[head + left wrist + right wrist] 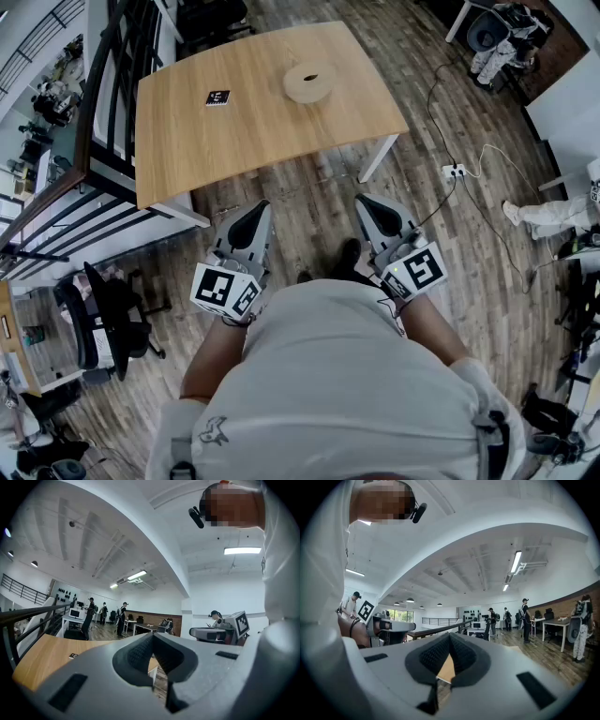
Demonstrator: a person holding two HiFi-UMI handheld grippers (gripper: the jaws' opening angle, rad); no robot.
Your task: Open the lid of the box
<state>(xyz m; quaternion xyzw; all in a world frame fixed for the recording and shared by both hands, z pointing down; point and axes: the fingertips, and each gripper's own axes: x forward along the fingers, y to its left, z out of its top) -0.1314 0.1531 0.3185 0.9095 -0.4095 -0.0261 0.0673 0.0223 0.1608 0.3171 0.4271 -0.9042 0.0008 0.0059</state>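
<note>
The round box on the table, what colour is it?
The round box is pale tan, like cardboard; the head view shows it best.

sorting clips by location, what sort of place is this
Probably an open-plan office or lab workspace: a wood-plank floor, an office chair, desks with people standing near them, and strip ceiling lights.

Head view: round pale wooden box (309, 82) on light wooden table (253, 122) is too small to tell its lid seam. Pattern on black-and-white square marker card (217, 97) is unreadable. In its own view, grey right gripper (450, 637) hides all but a table sliver.
</note>
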